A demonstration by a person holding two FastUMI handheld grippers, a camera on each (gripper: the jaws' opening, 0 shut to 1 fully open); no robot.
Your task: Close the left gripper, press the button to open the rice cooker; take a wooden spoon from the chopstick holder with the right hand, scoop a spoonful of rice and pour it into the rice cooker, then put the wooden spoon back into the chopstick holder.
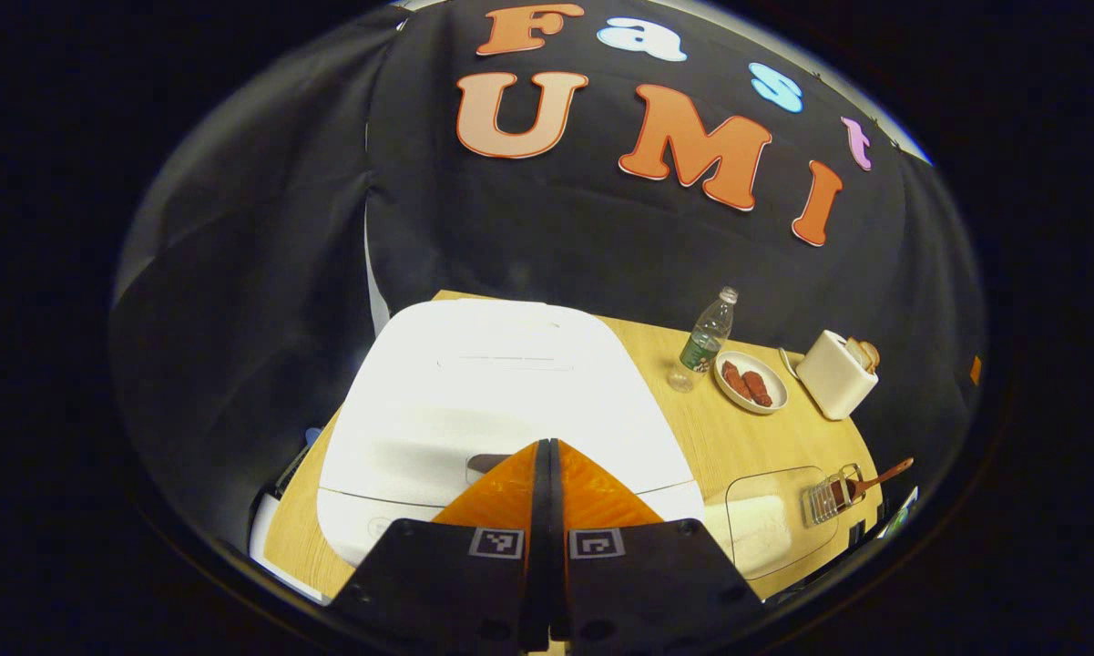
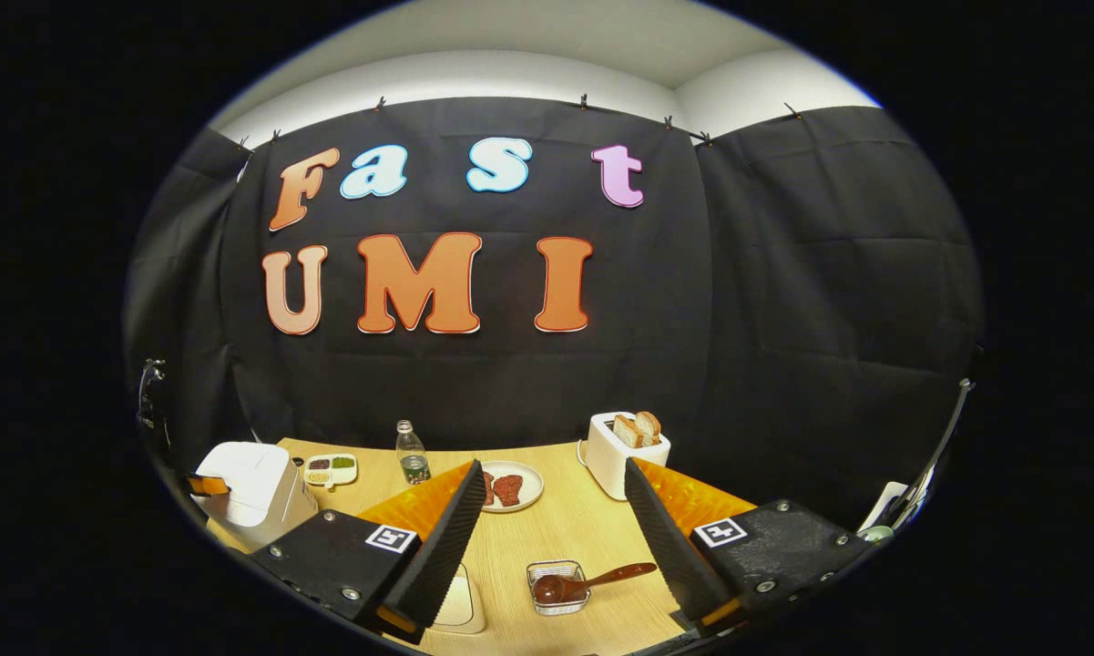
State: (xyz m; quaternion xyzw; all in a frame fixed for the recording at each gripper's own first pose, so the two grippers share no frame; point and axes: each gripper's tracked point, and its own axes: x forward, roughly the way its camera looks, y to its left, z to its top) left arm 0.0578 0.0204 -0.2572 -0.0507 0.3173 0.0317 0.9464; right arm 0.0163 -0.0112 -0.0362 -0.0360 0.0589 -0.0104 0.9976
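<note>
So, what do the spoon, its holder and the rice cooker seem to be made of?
Wooden spoon: wood by its look, reddish brown with a smooth, slightly glossy finish. Chopstick holder: probably metal wire or slats; it looks silvery and openwork, though clear plastic cannot be ruled out. Rice cooker: likely plastic; the closed lid is plain white, smooth and matte with rounded edges.

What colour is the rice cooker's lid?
White; the boxy white rice cooker shows best in the left gripper view.

The left gripper view sat close above the rice cooker [image 1: 501,401], beyond its fingers; the right gripper view looked from farther back (both showed the toaster [image 2: 621,453]).
</note>
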